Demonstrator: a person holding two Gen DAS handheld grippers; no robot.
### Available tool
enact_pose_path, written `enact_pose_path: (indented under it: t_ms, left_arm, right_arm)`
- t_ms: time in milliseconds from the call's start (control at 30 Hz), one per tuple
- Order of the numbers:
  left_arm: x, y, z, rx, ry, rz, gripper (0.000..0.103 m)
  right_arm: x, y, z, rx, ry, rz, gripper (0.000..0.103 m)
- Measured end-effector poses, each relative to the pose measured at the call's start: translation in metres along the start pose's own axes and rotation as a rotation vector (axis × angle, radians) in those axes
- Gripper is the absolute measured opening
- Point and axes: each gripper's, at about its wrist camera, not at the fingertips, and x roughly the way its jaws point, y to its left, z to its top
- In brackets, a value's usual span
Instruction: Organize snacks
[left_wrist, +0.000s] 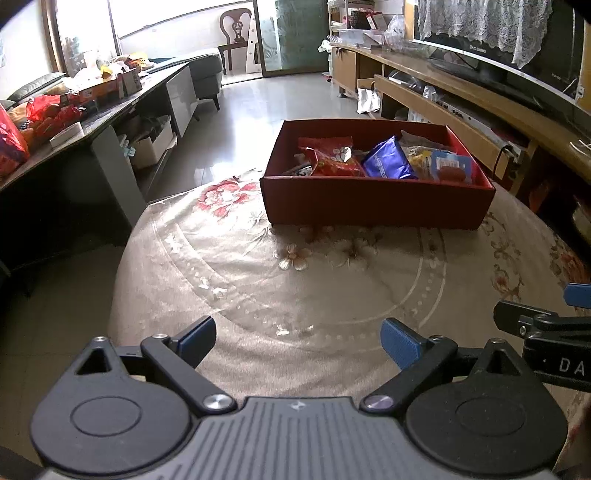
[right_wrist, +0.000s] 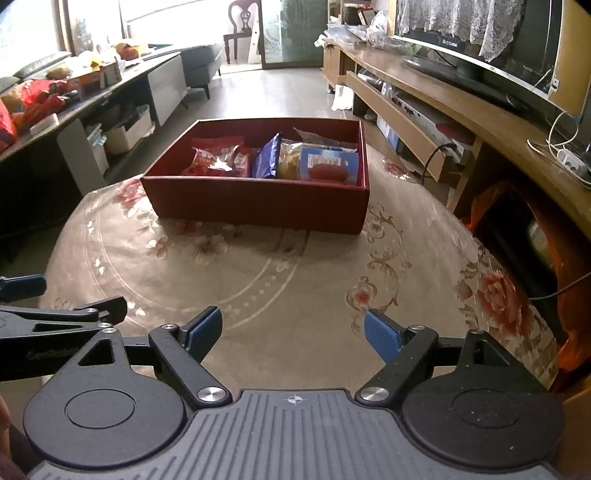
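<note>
Red box (left_wrist: 376, 201) of snacks on the far part of a round floral tablecloth (left_wrist: 258, 288), long axis crosswise to both cameras, open side up. Bare cloth lies between the box and both tools; the cloth's edge drops off at left. Left gripper (left_wrist: 299, 341) and right gripper (right_wrist: 293, 332) stand side by side, jaws wide, nothing between them. Blue packet (left_wrist: 388, 160) stands tilted amid red ones.

Dark red box (left_wrist: 376, 206); beige tablecloth (left_wrist: 332, 280) (red flowers); blue fingers (left_wrist: 400, 345).
</note>
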Motion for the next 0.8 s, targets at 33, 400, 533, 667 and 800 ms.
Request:
enact_pose_path:
  t_ms: [33,400,533,667,800]
  left_arm:
    - [-0.001,0.000,-0.001,-0.001,0.001,-0.001,0.100]
    - [-0.009,-0.002,-0.010,-0.003,-0.004,-0.013,0.100]
    - [-0.011,-0.002,-0.012,-0.005,-0.009,-0.012,0.100]
    - [-0.012,-0.002,-0.013,-0.003,-0.013,-0.011,0.100]
    - [-0.013,-0.002,-0.013,-0.003,-0.016,-0.009,0.100]
  right_arm:
    - [0.000,0.000,-0.001,-0.001,0.002,-0.001,0.088]
    - [-0.005,0.005,-0.011,-0.019,0.011,0.005,0.089]
    - [-0.007,0.004,-0.011,-0.020,0.010,0.006,0.089]
    - [-0.008,0.005,-0.013,-0.021,0.011,0.008,0.089]
    - [-0.009,0.005,-0.014,-0.023,0.011,0.012,0.089]
